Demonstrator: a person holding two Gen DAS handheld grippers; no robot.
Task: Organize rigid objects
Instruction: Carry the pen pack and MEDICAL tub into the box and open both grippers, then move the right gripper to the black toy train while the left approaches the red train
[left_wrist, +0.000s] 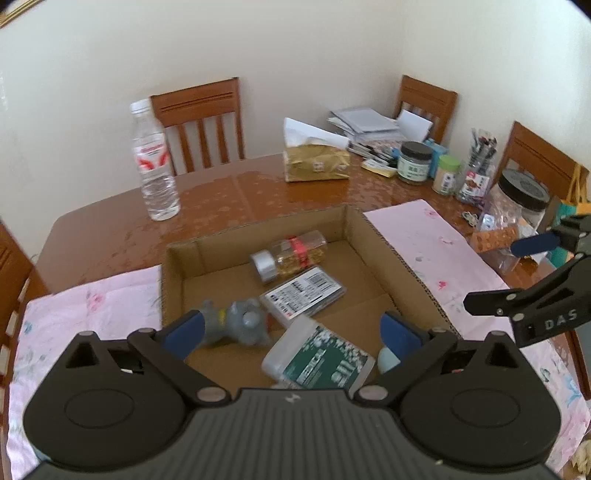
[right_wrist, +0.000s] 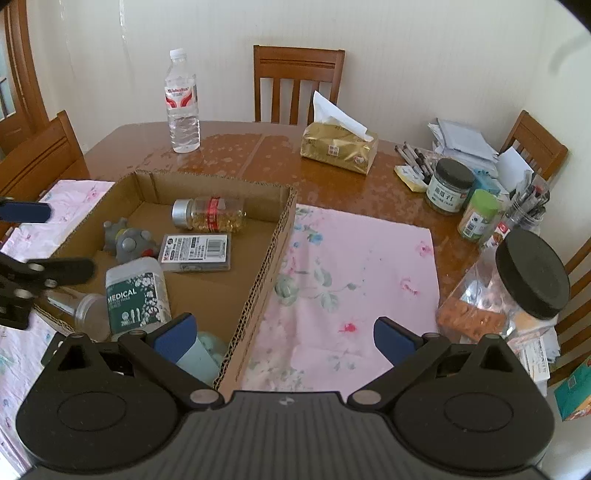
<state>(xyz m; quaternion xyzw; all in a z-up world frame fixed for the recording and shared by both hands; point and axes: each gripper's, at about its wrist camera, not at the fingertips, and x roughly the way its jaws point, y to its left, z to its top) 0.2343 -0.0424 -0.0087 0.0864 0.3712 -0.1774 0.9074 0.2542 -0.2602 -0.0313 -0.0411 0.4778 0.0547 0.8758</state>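
An open cardboard box (left_wrist: 384, 243) (right_wrist: 266, 266) sits on the table. In it lie a pill bottle with a silver cap (left_wrist: 291, 254) (right_wrist: 210, 214), a flat grey barcode case (left_wrist: 303, 295) (right_wrist: 195, 253), a grey toy figure (left_wrist: 236, 323) (right_wrist: 125, 240), a green MEDICAL tub (left_wrist: 317, 358) (right_wrist: 136, 295) and a pale blue object (right_wrist: 201, 356). My left gripper (left_wrist: 291, 332) is open and empty above the box's near part. My right gripper (right_wrist: 284, 334) is open and empty over the box's right wall and the pink cloth (right_wrist: 354, 280).
A water bottle (left_wrist: 153, 162) (right_wrist: 181, 101) and a gold tissue pack (left_wrist: 317, 162) (right_wrist: 340, 147) stand beyond the box. Jars, a pen holder and papers (right_wrist: 465, 173) crowd the right side, with a black-lidded jar (right_wrist: 524, 280) close by. Wooden chairs surround the table.
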